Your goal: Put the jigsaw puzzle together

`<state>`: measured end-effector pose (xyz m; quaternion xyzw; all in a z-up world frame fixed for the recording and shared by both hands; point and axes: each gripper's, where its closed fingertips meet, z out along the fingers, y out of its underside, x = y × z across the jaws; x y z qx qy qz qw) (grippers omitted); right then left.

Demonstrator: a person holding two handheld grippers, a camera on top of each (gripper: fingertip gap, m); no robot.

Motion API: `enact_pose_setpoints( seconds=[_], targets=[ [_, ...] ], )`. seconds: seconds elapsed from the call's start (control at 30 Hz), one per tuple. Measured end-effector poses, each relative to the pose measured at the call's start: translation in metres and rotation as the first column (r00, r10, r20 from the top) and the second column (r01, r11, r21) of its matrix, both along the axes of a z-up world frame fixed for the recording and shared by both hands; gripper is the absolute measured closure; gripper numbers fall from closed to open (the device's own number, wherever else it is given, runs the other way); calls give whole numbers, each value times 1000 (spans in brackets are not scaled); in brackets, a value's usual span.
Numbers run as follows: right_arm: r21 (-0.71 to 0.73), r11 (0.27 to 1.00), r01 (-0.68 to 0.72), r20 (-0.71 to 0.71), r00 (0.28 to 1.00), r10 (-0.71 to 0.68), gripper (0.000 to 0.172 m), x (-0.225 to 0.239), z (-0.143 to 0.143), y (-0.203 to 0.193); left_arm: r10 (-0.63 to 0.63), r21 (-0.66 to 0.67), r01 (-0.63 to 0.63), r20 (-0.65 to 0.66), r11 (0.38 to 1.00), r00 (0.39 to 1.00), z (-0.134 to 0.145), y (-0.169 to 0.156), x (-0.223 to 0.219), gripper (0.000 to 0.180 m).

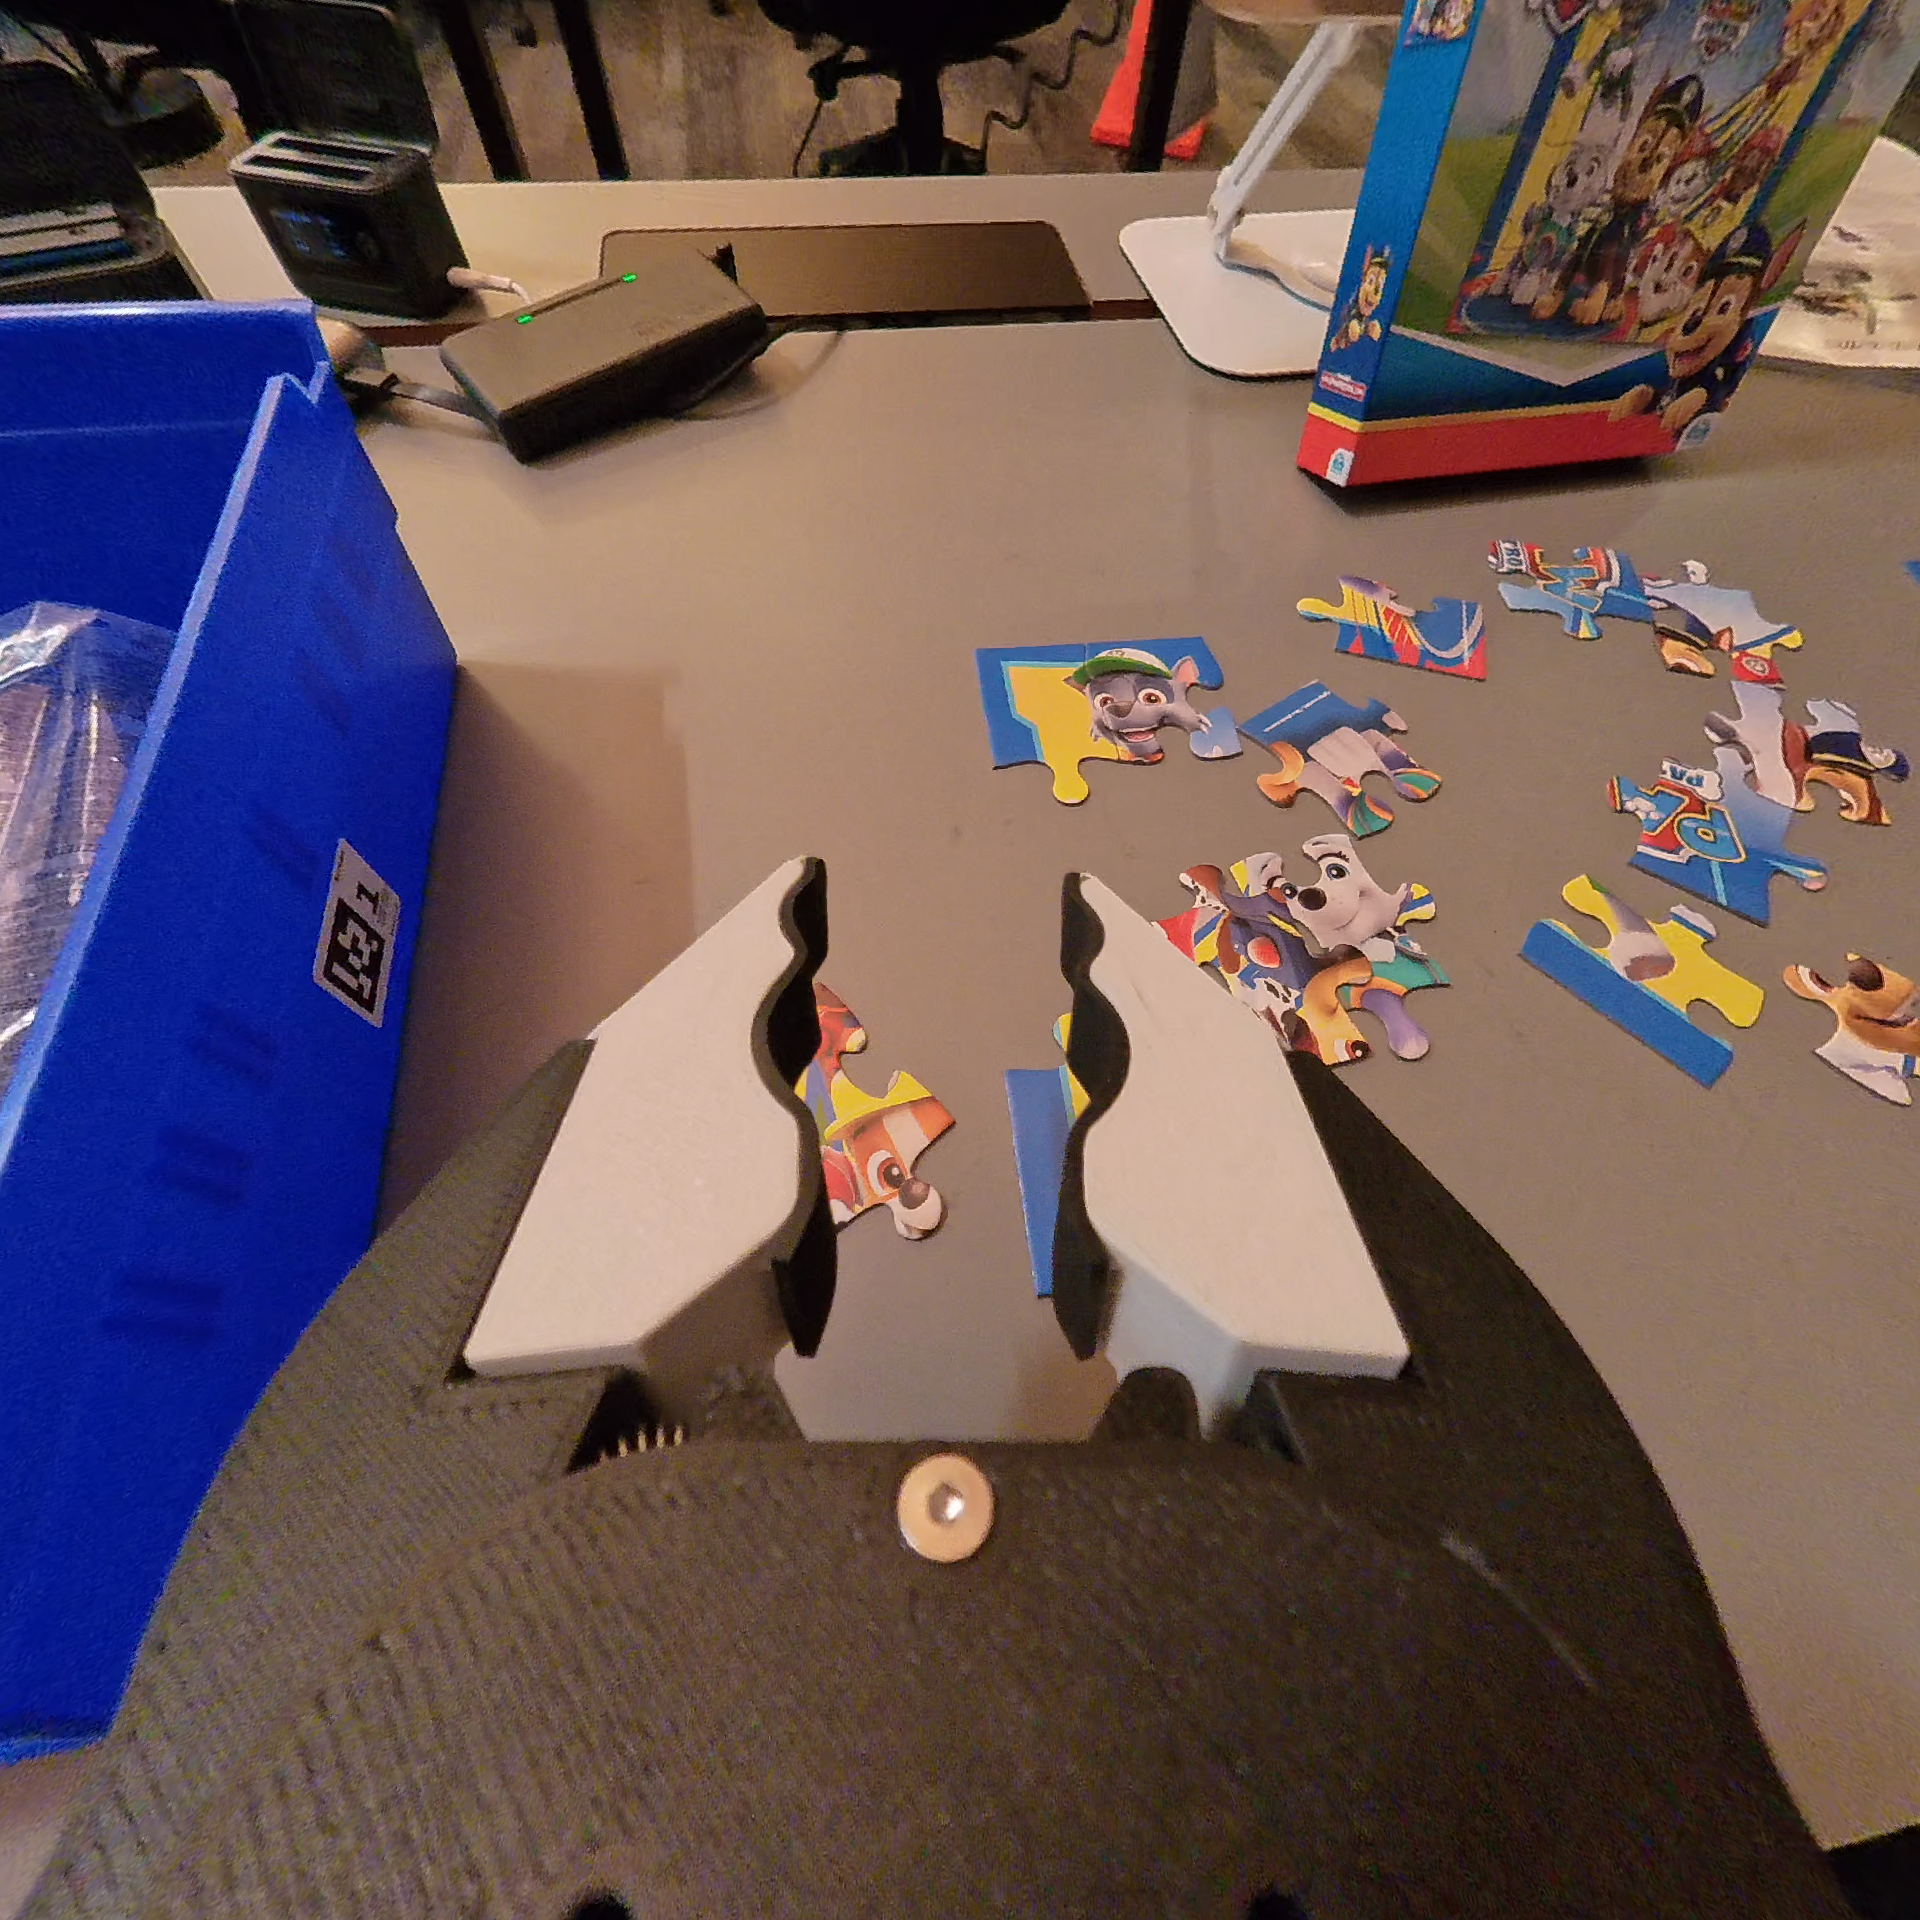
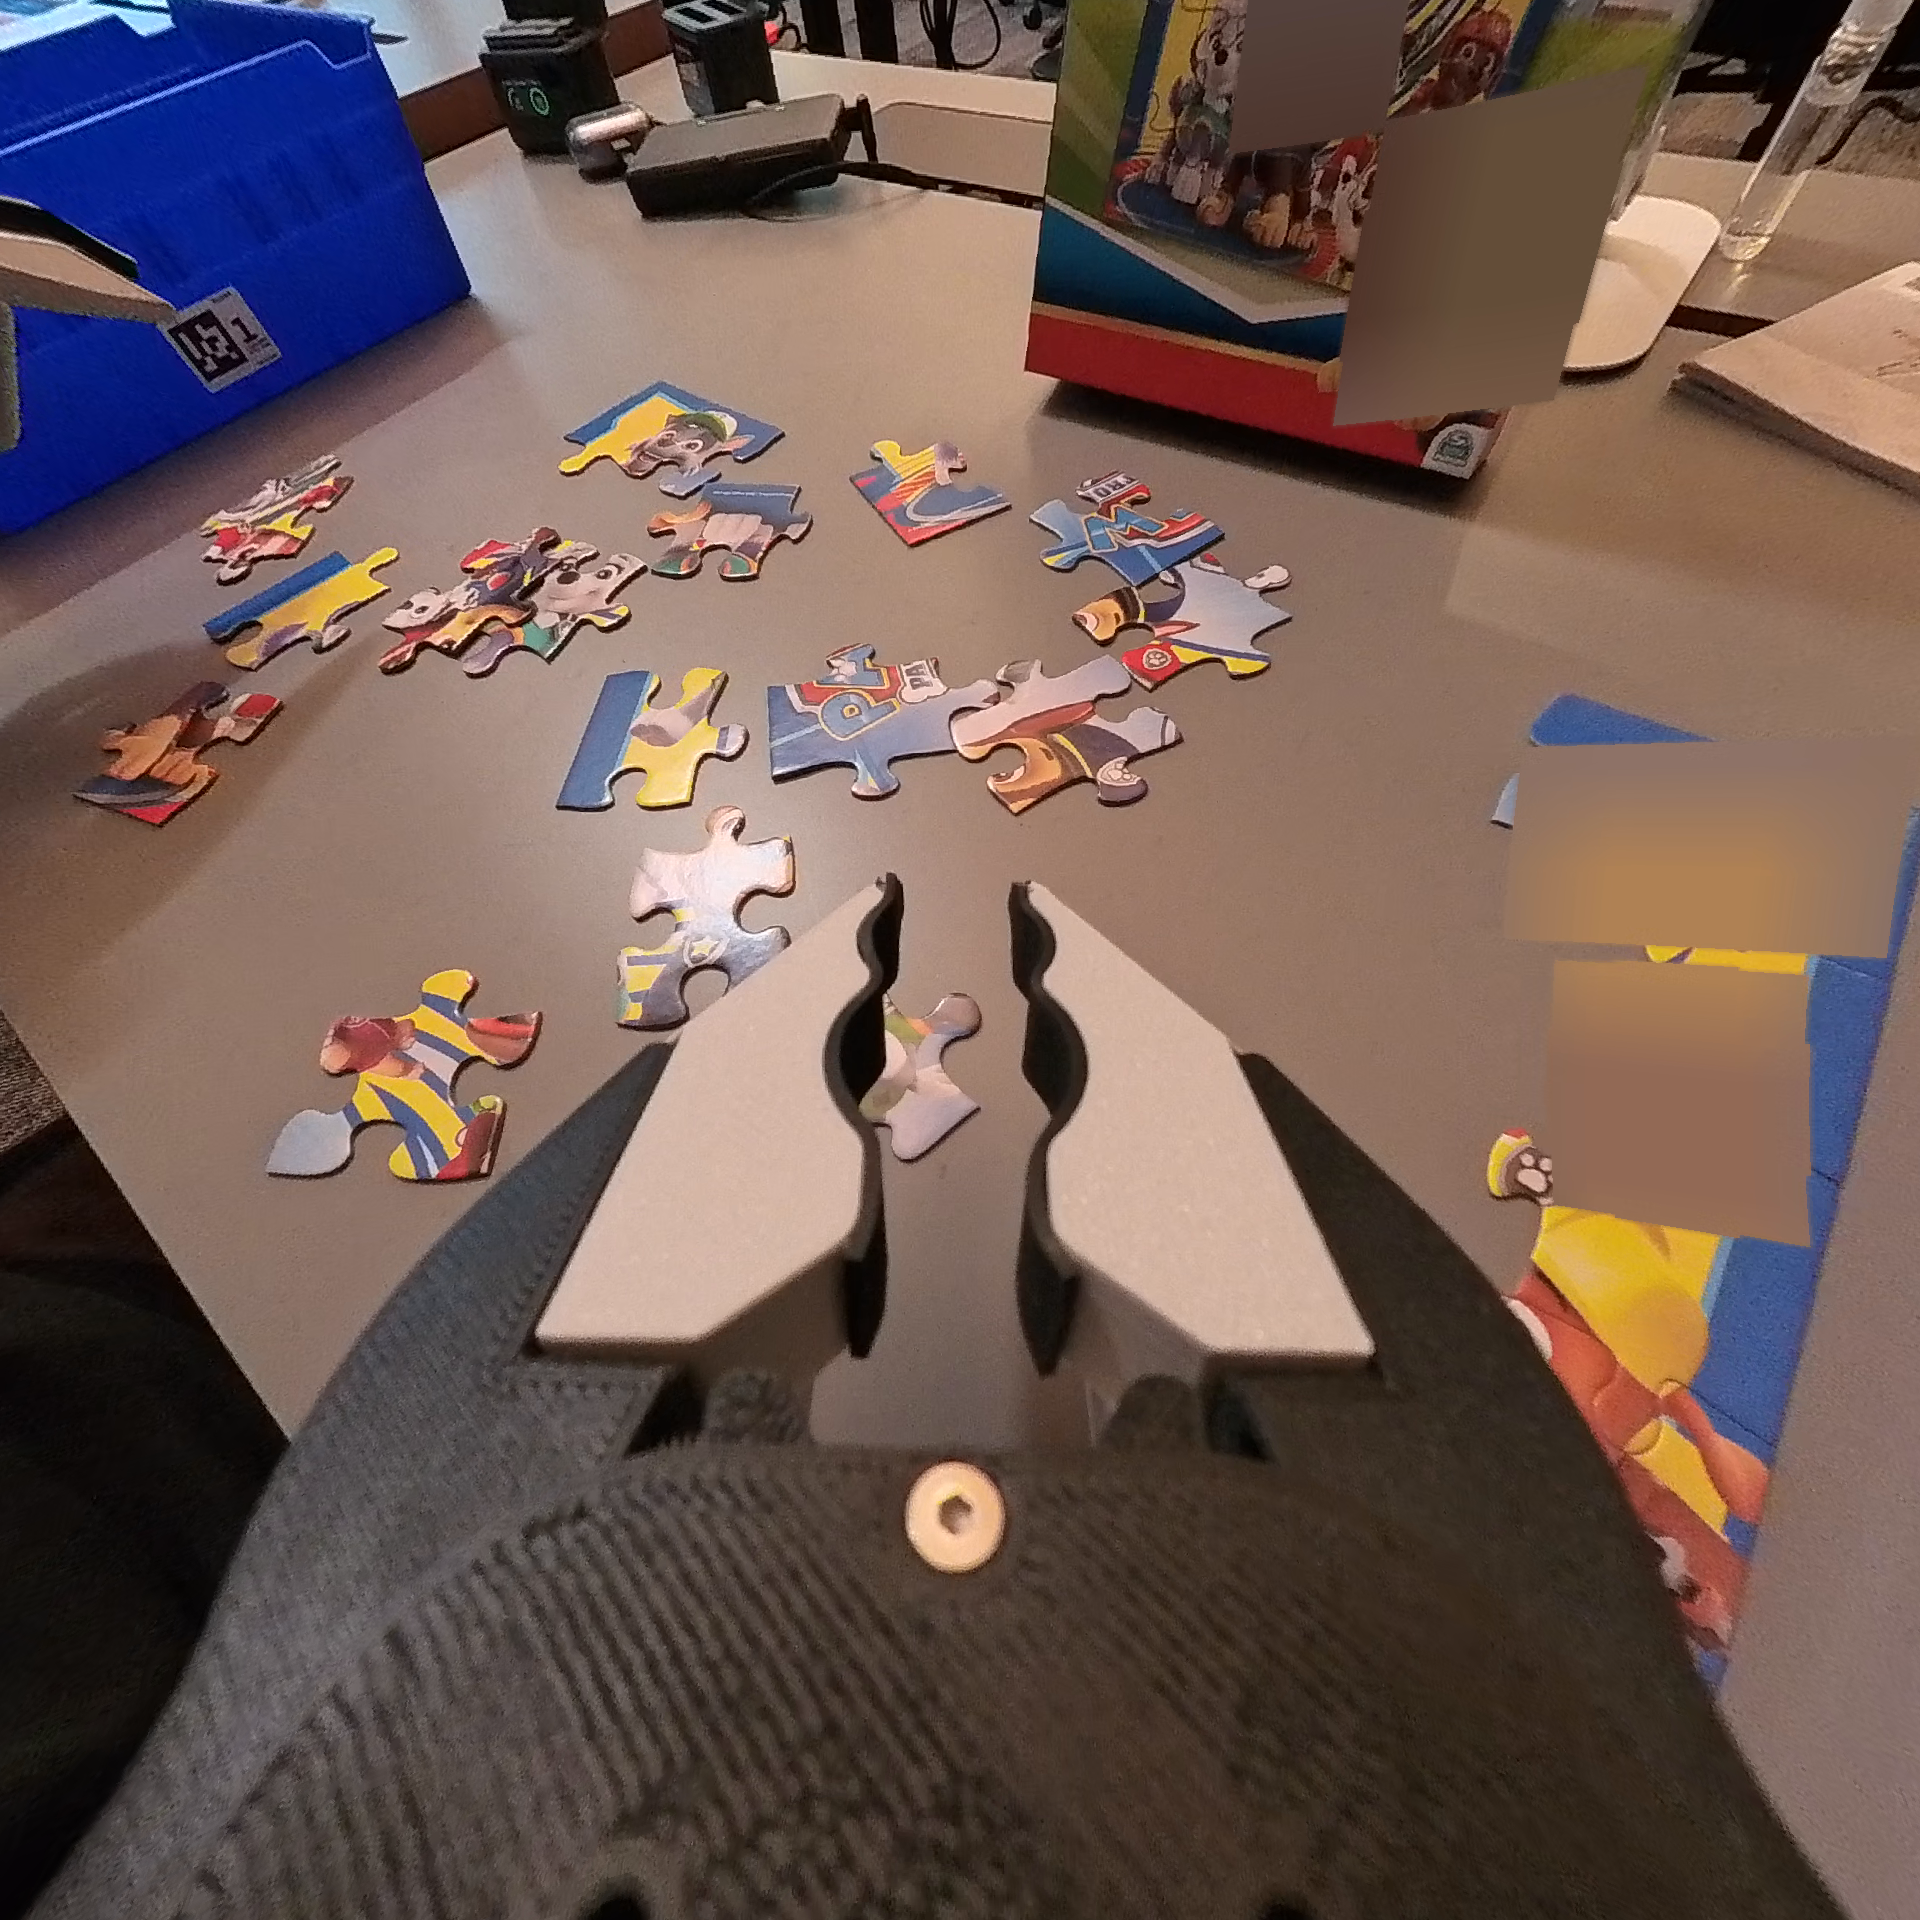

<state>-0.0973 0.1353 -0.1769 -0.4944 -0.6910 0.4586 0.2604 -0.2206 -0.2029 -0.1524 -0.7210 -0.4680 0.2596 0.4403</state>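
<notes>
The left gripper hovers low over the grey counter with its jaws spread wide and nothing between the pads. 2 puzzle pieces lie flat on the counter beneath it: an orange-and-yellow piece partly under the left finger and a blue-edged piece partly under the right finger. Neither is pinched.

The right gripper has its jaws narrower but still parted, gripping nothing. A pale piece lies on the counter under the gap, apart from both pads.

The puzzle pieces look like thin printed card: light, fairly stiff, glossy on top and lying flush with the counter. I judge them hard to take from above, since there is little edge to pinch. The knobs and outer edges seem the best places to hold, and a bent knob or scuffed print is the likely damage.

Loose pieces are scattered across the counter, a few overlapping, and a joined section sits at the right.

As for containers, the blue bin at the left holds something wrapped in clear plastic; what it is I cannot tell. The puzzle box stands upright at the back, its inside hidden.
</notes>
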Motion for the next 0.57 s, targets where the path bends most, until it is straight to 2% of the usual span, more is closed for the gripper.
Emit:
enact_pose_setpoints(
  seconds=[0.23, 0.57],
  targets=[
    [3, 1000, -25, -12, 1000, 25, 152, 1, 2, -7, -7, 0, 7, 4, 1000, 1000, -1, 2, 0, 137],
    [178, 979, -94, -26, 995, 100, 154, 4, -6, -23, -29, -6, 29, 3, 1000, 1000, -1, 10, 3, 137]
  ],
)
